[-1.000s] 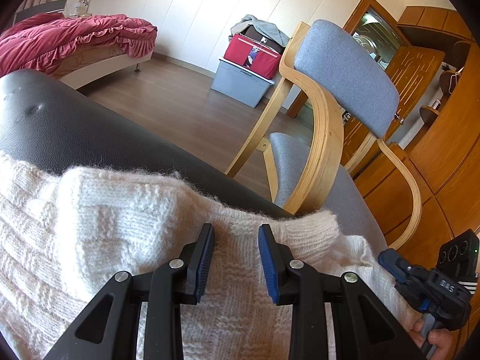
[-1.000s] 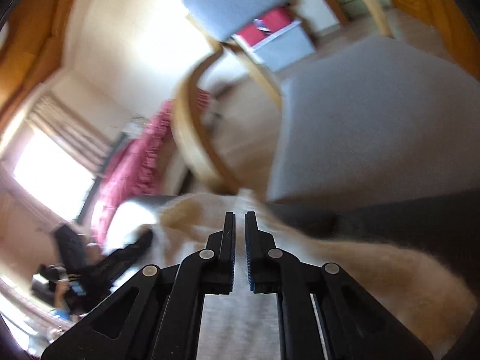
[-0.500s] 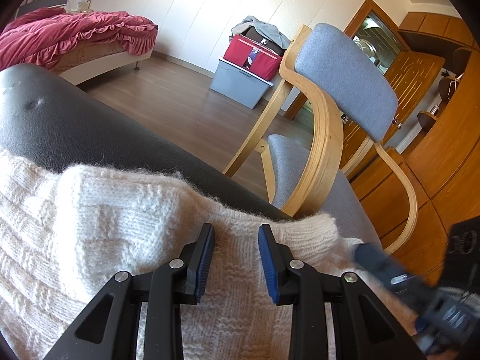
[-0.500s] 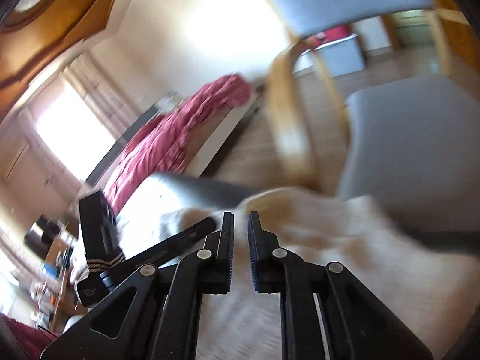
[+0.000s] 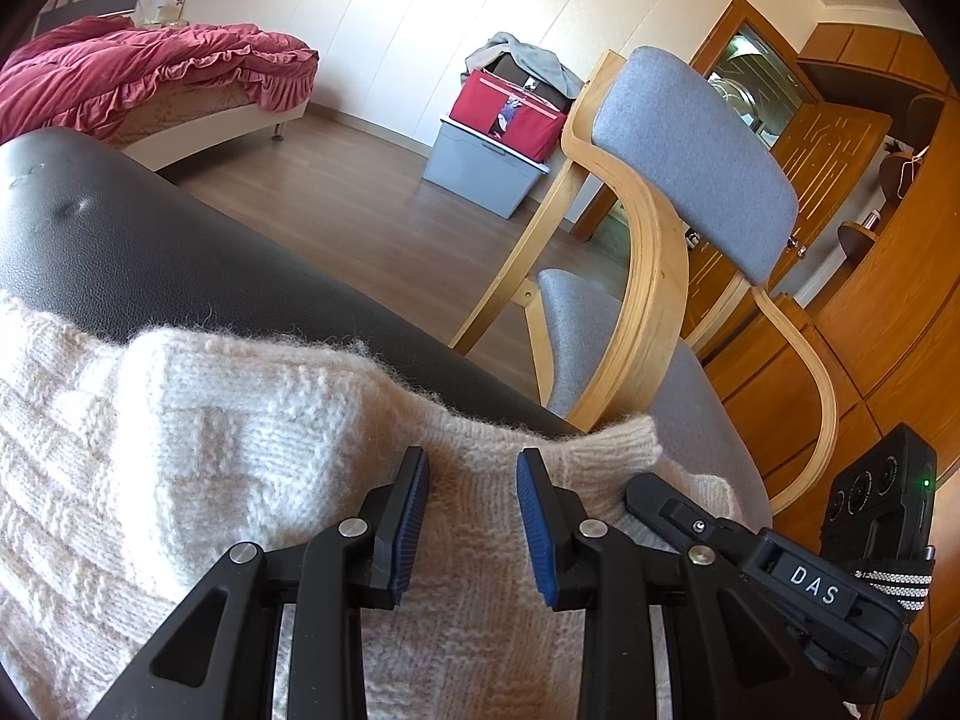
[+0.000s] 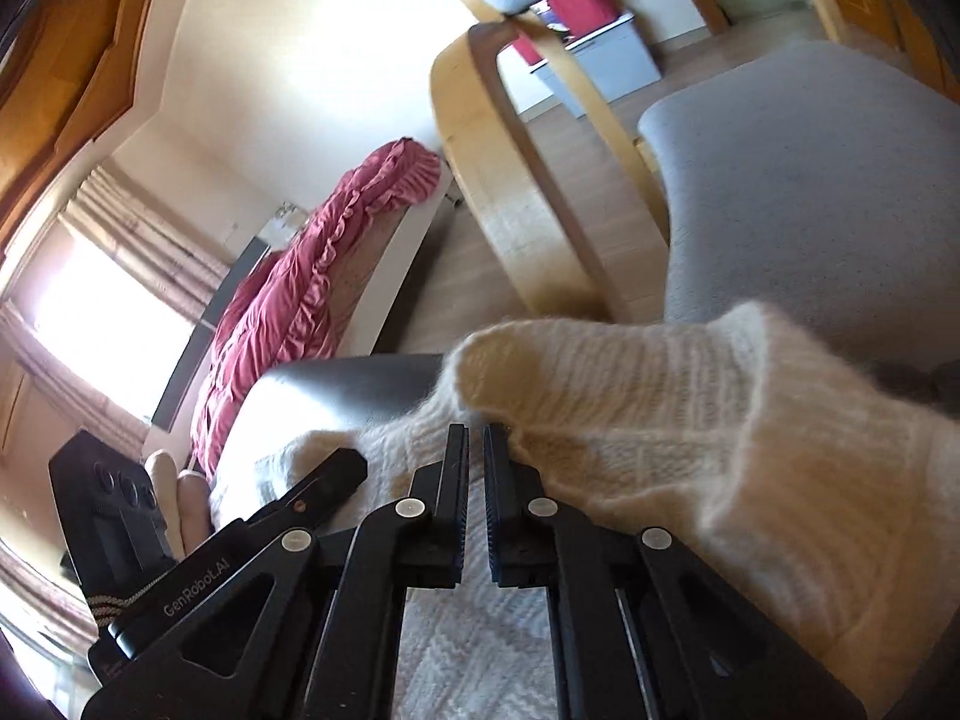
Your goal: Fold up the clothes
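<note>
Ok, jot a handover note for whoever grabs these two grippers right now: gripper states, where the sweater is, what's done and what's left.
Left gripper: open, jaws apart just above the cream knit sweater, gripping nothing.
Right gripper: jaws nearly closed at a raised fold of the sweater; whether they pinch the knit cannot be told.
The sweater lies on the black leather surface, its ribbed edge reaching the side by the grey chair.
Done: one part already folded over.
Left: finish folding and flatten it.

A black leather surface (image 5: 180, 252) carries the cream knitted sweater (image 5: 198, 438), spread flat across it.
</note>
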`<state>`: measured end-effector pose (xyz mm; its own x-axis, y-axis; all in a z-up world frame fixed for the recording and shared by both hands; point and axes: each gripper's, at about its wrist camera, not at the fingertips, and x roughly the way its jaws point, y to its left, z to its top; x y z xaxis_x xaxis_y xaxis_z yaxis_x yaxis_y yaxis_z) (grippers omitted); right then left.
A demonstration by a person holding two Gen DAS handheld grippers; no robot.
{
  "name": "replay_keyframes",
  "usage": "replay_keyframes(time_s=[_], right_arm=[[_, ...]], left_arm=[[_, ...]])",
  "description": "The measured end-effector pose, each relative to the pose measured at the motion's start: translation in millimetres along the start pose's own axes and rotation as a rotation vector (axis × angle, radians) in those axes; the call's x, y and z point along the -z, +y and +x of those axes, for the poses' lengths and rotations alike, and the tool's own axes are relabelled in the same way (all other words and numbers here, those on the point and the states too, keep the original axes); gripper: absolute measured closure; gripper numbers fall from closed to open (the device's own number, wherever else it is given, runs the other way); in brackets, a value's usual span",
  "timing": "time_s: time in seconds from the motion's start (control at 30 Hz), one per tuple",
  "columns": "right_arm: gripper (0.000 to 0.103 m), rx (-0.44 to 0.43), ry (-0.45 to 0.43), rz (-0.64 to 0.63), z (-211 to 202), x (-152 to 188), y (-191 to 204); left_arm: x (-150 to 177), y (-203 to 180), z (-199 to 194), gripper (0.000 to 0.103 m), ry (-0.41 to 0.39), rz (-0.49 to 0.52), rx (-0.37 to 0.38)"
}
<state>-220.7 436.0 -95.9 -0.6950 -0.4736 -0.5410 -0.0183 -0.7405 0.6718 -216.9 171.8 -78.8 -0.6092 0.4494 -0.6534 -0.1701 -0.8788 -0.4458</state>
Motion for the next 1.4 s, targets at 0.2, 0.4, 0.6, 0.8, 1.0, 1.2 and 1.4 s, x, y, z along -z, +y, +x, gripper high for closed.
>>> replay_keyframes(time_s=[0.2,0.4,0.6,0.8,1.0,1.2,1.4], right_arm=[[0.092,-0.103,-0.021,0.074,-5,-5,-12],[0.053,-0.223,0.096,-0.04,-23,-9,-13],[0.103,-0.002,0.104,-0.143,-7,-1,-9],[0.098,0.028,0.076,-0.147,-7,0,-8],[0.1,-0.02,0.152,-0.212,7,10,9],[0.098,-0.029,-0.002,-0.075,-29,-7,-17],[0.098,-0.153,0.015,-0.049,-66,-18,-37]], left_arm=[[-1,2,1,0.073,0.002,-0.004,0.005],[-1,2,2,0.073,0.002,-0.003,0.004],[-1,0,2,0.073,0.003,0.002,-0.001],[-1,2,2,0.073,0.002,0.002,-0.001],[-1,2,1,0.073,0.002,0.004,-0.003],[0,3,1,0.073,0.002,0.001,0.001],[-1,0,3,0.073,0.003,0.002,-0.001]])
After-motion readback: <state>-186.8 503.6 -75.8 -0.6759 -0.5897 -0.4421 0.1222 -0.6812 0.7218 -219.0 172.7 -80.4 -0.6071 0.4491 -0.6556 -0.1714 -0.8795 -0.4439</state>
